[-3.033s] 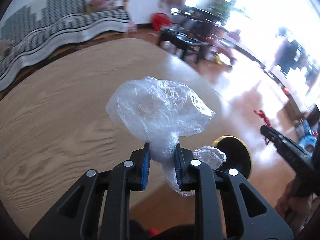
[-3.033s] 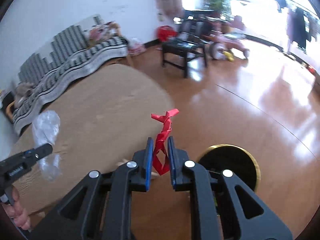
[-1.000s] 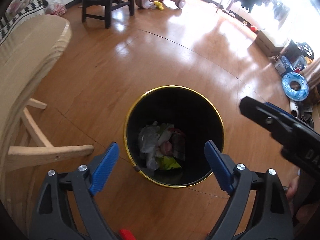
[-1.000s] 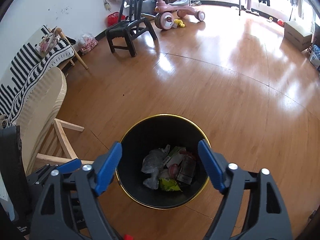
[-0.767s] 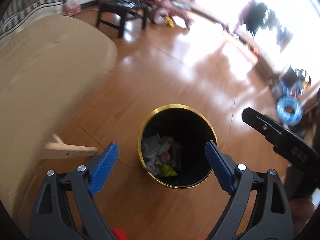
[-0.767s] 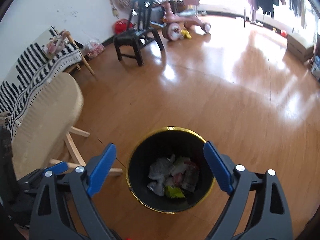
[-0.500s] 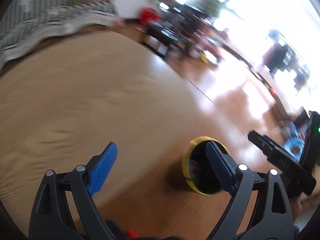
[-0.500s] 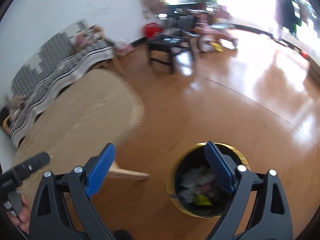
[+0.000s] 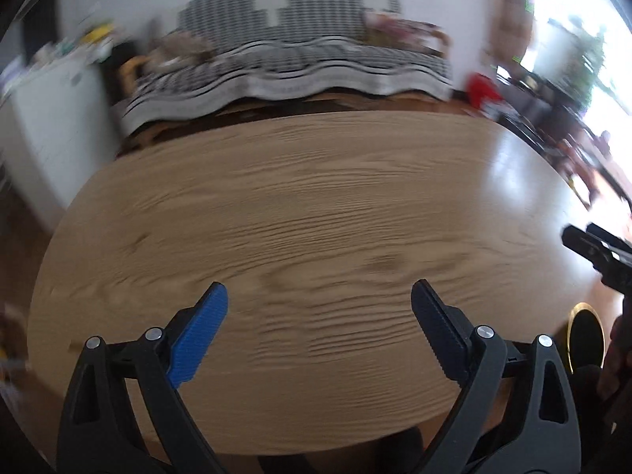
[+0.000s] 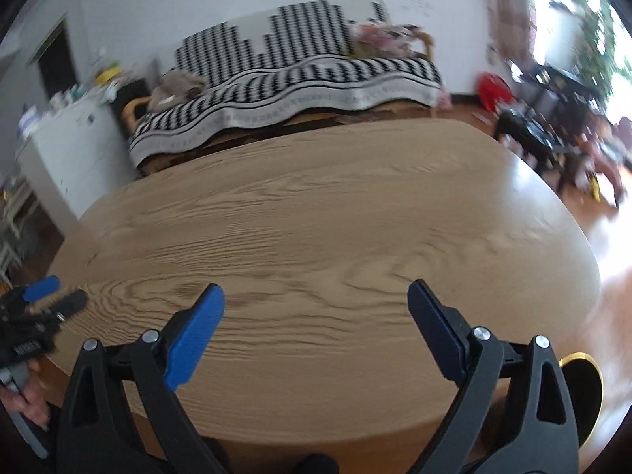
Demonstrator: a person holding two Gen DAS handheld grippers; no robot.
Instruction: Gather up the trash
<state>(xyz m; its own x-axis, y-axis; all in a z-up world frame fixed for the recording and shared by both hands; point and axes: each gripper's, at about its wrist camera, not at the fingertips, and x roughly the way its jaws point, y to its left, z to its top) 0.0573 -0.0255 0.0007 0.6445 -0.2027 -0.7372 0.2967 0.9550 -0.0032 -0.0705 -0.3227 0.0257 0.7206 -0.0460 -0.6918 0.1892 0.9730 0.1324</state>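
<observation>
My left gripper (image 9: 318, 296) is open and empty, its blue pads spread wide over the oval wooden table (image 9: 316, 205). My right gripper (image 10: 316, 296) is open and empty too, over the same table (image 10: 316, 213). The black bin with a gold rim (image 9: 586, 339) stands on the floor off the table's right end; it also shows in the right wrist view (image 10: 580, 387). No trash shows on the table top. The right gripper's tip shows at the right edge of the left wrist view (image 9: 592, 252); the left gripper shows at the left edge of the right wrist view (image 10: 35, 308).
A sofa with a black-and-white striped cover (image 10: 284, 79) stands behind the table. A white cabinet (image 10: 75, 150) is at the left. Dark chairs (image 10: 533, 130) and a red bag (image 10: 493, 89) stand at the right on the wooden floor.
Three seconds ago the left held a clear plastic bag and the right a red wrapper; both opened over the bin. Both grippers have since swung left, back over the table, still open.
</observation>
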